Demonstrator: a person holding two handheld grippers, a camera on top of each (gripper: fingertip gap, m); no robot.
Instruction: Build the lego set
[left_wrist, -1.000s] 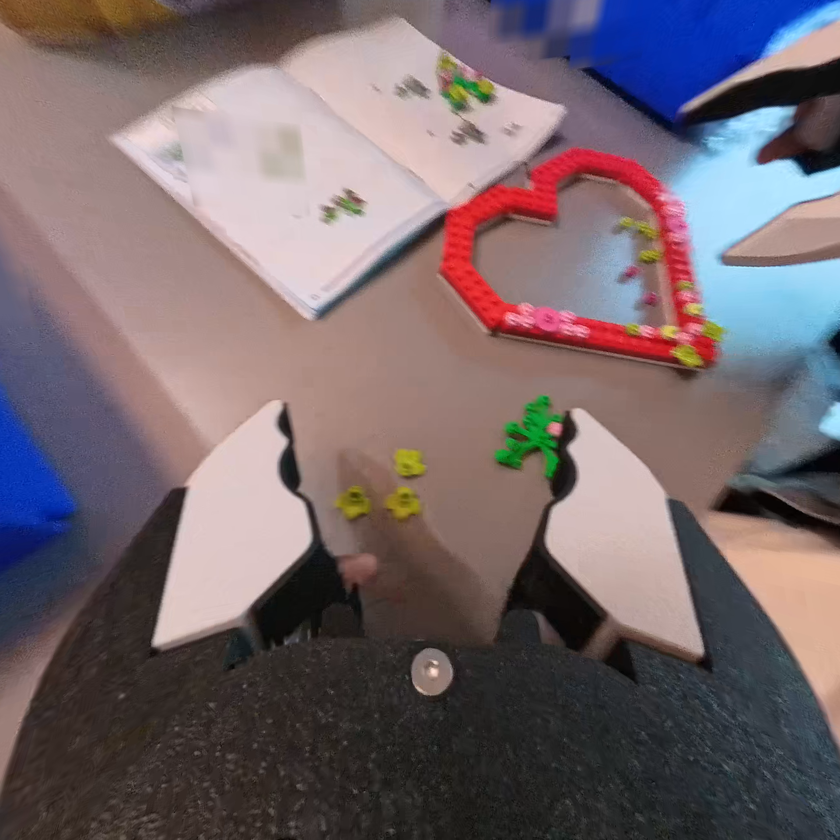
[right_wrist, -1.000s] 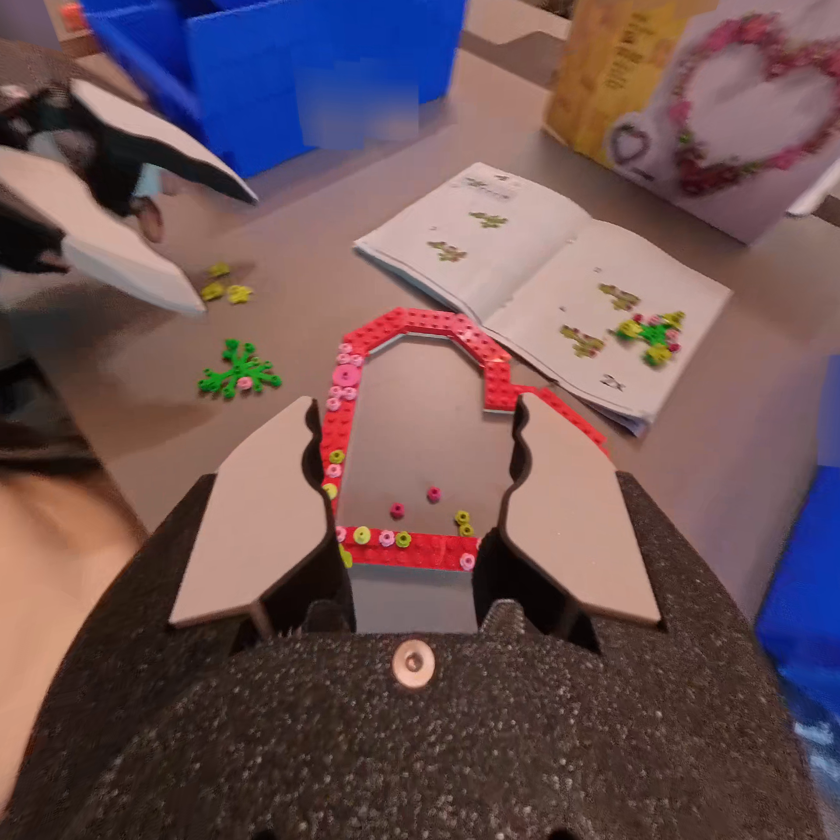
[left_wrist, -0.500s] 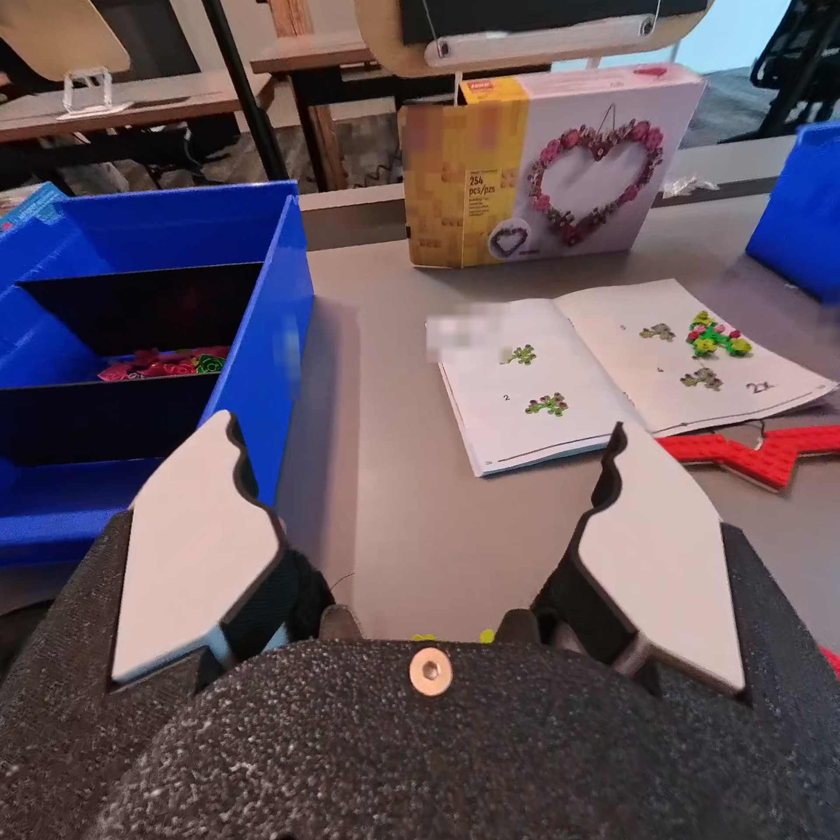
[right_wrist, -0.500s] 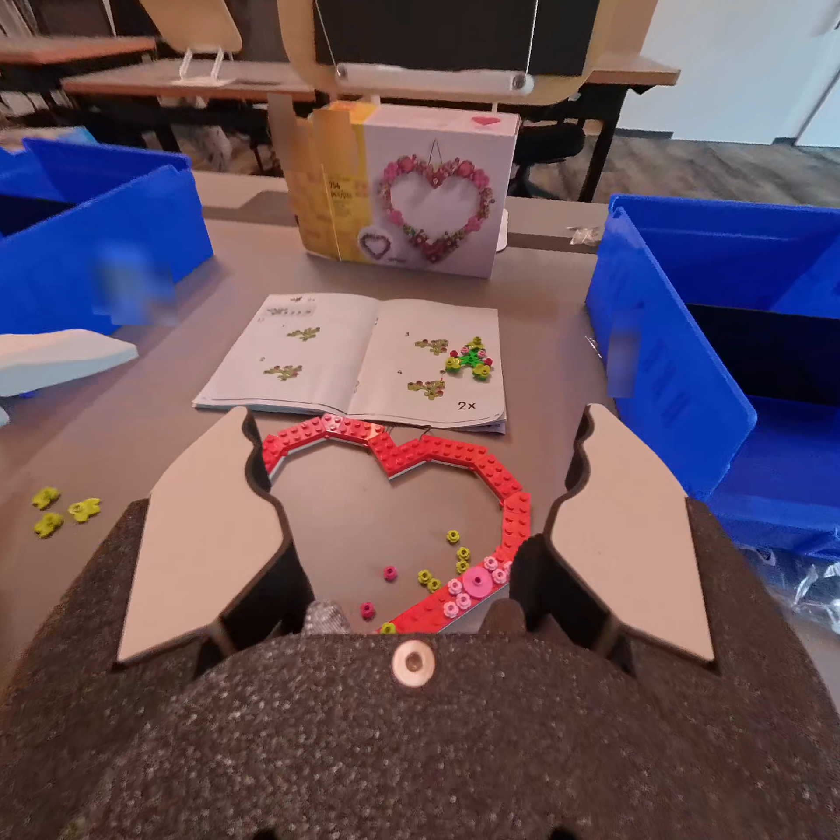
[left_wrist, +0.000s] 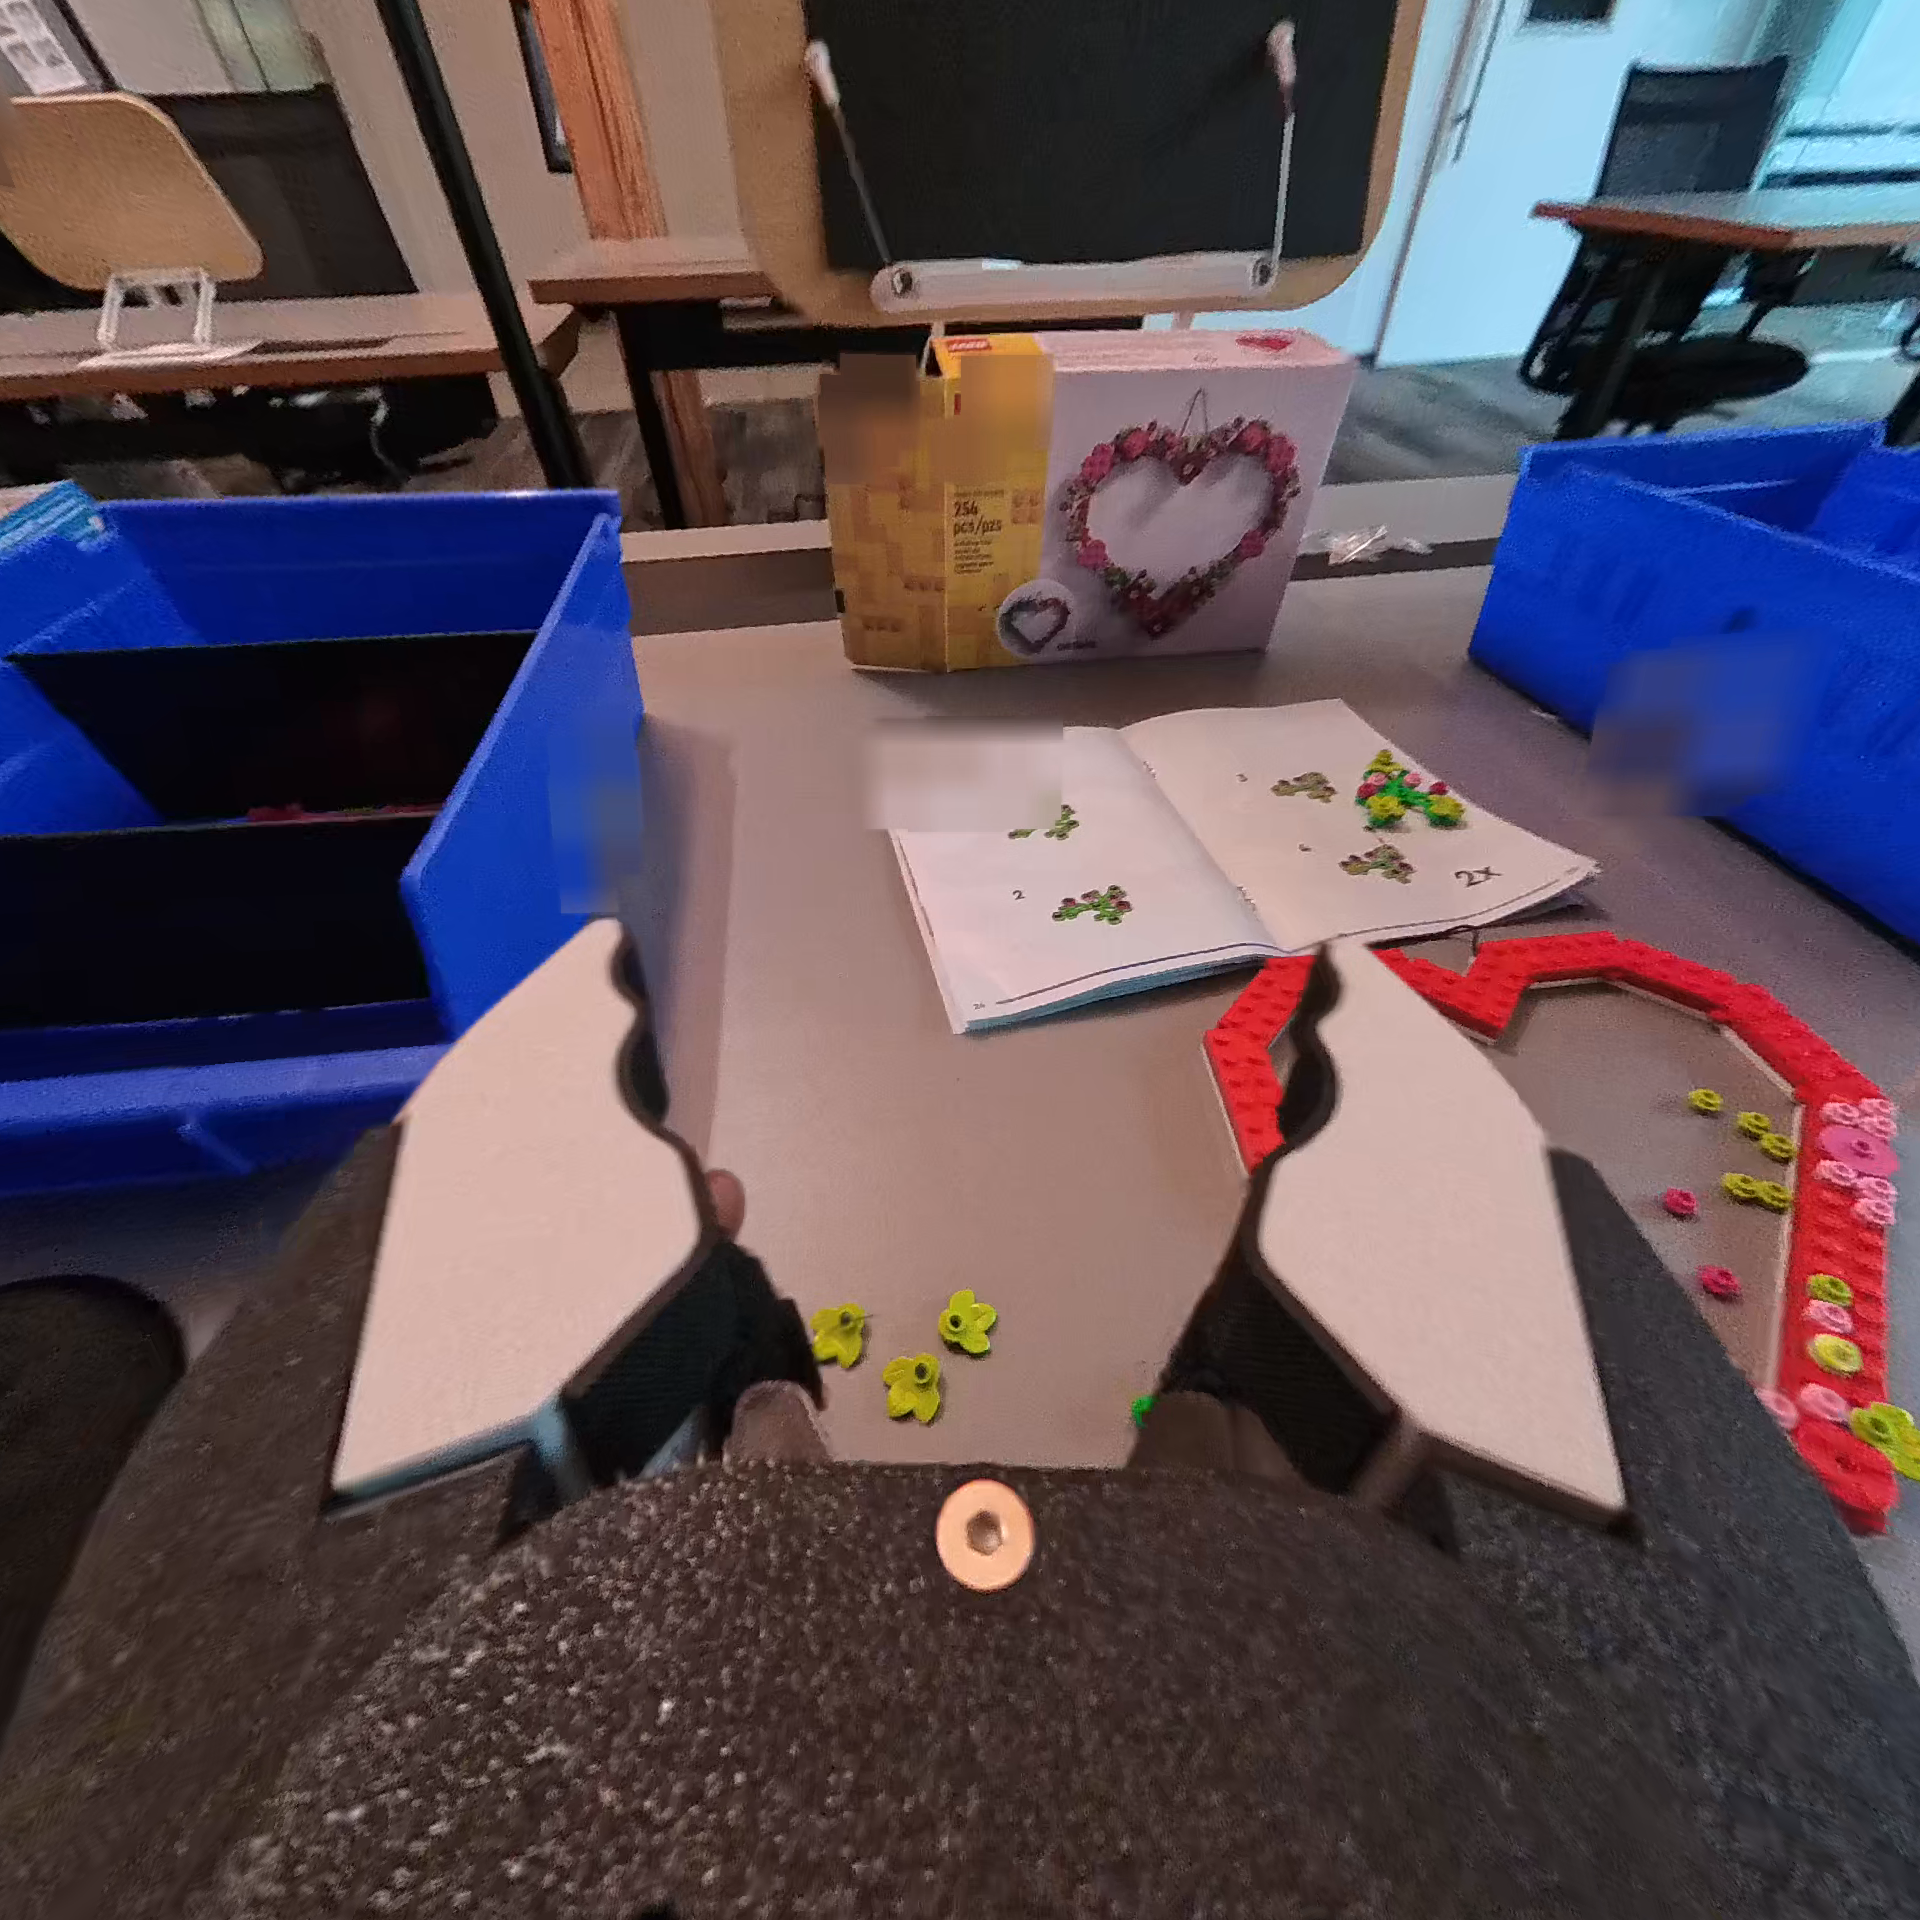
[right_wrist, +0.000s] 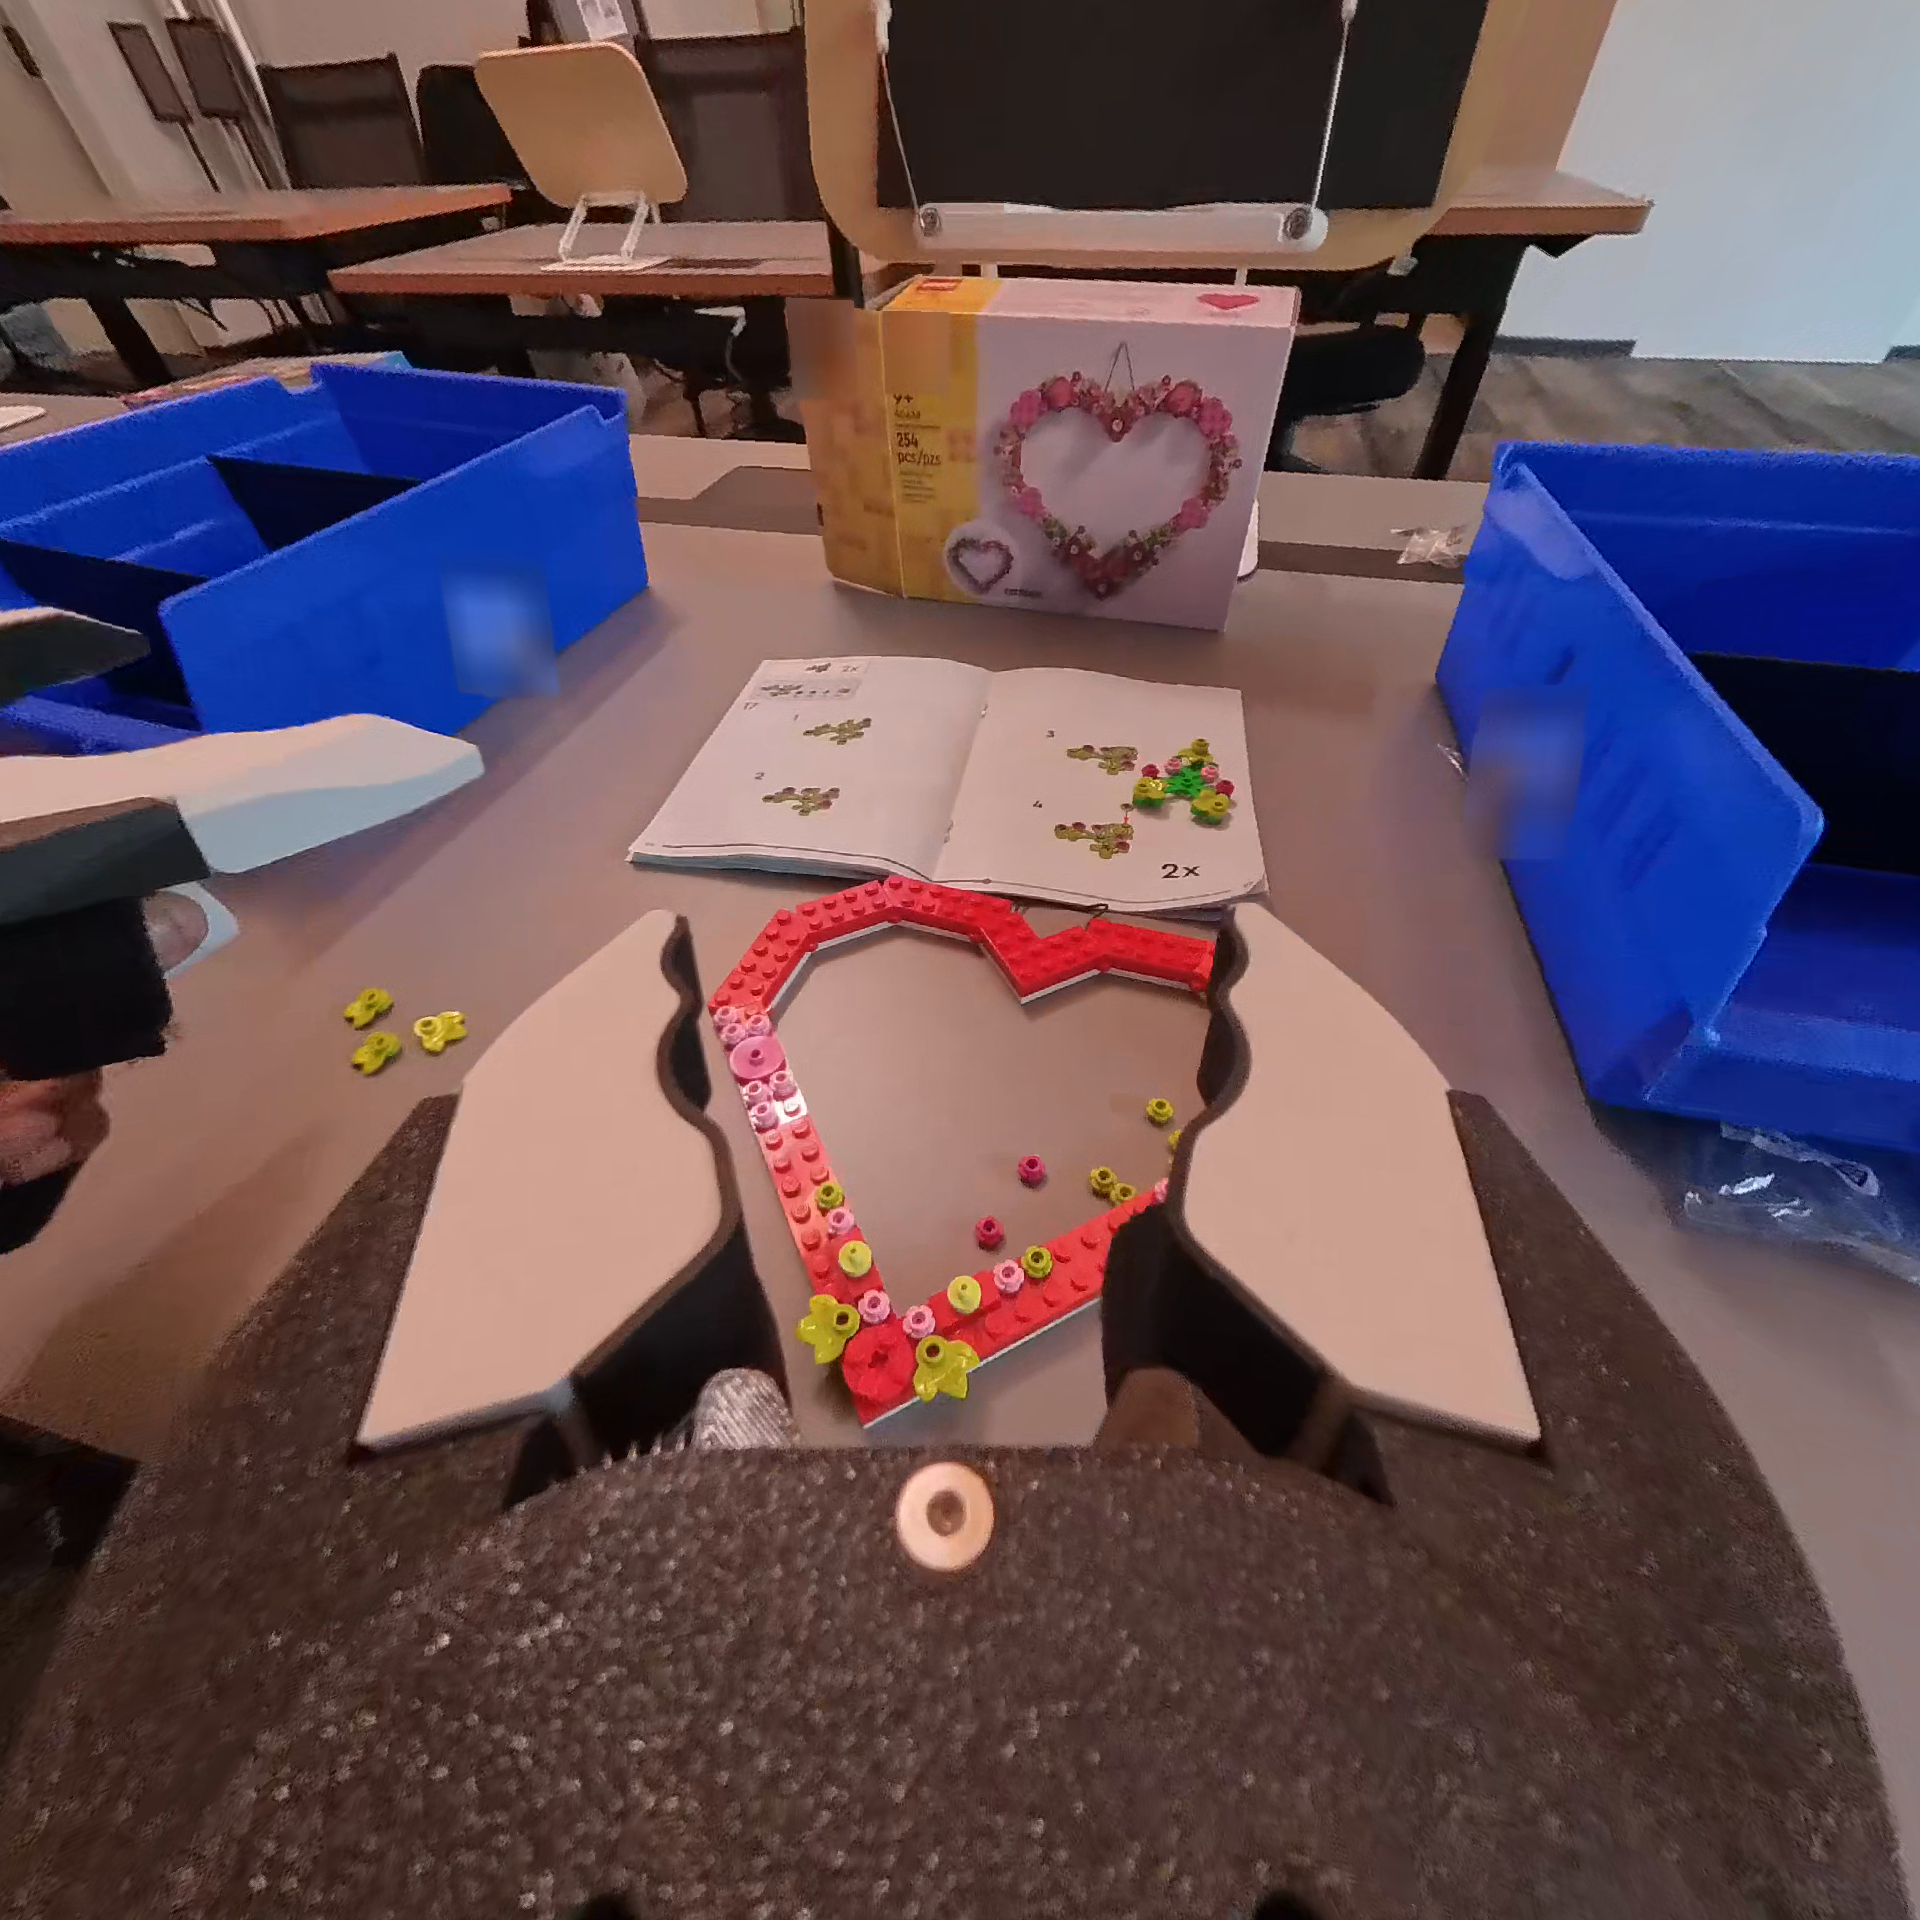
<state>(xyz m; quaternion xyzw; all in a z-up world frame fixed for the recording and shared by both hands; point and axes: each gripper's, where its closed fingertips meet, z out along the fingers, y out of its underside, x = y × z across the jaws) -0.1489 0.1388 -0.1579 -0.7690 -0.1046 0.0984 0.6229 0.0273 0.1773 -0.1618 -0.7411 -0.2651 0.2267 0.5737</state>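
Note:
A red heart-shaped lego frame (right_wrist: 914, 920) lies flat on the grey table, with pink and lime studs along its lower edges; it also shows at the right of the left wrist view (left_wrist: 1803, 1060). Small loose pink and lime pieces (right_wrist: 1031, 1170) lie inside it. Three lime flower pieces (left_wrist: 912, 1387) lie between the left gripper's fingers; they also show in the right wrist view (right_wrist: 400, 1034). My left gripper (left_wrist: 971, 945) is open and empty above them. My right gripper (right_wrist: 945, 925) is open and empty over the heart. A built green flower cluster (right_wrist: 1184, 781) rests on the open instruction booklet (right_wrist: 935, 790).
A blue bin (left_wrist: 312, 790) stands at the left and another blue bin (right_wrist: 1704, 748) at the right. The set's box (right_wrist: 1060, 457) stands upright behind the booklet. A clear plastic bag (right_wrist: 1808, 1195) lies by the right bin. Desks and chairs are beyond the table.
Both grippers swung from blurred, angled views to level views facing the box. The left gripper then tipped down, so the lime flowers show between its fingers. Both stayed open.

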